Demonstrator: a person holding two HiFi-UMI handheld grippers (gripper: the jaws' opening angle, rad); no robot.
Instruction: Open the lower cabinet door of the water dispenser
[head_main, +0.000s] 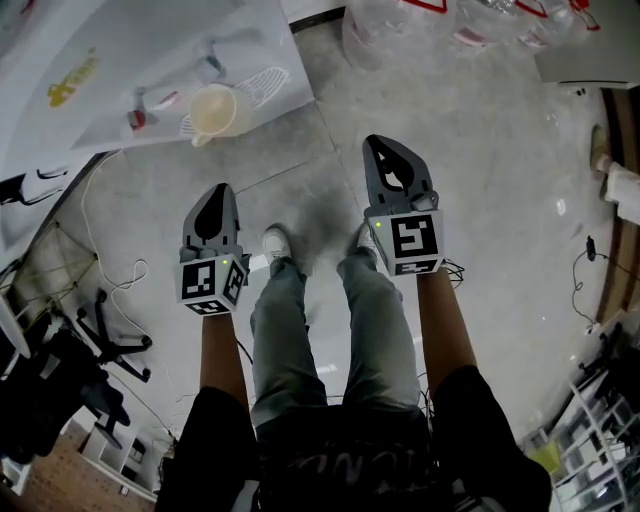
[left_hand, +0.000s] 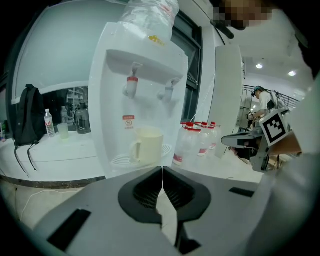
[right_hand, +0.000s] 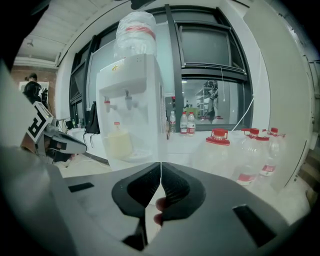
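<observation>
— Where is the water dispenser (left_hand: 140, 90) found?
— Ahead, untouched, beyond the left gripper (left_hand: 162, 172) and right gripper (right_hand: 160, 167); a cup (left_hand: 148, 145) is set under its taps.
— And the jaws?
— Both pairs are held clenched, nothing gripped.
</observation>
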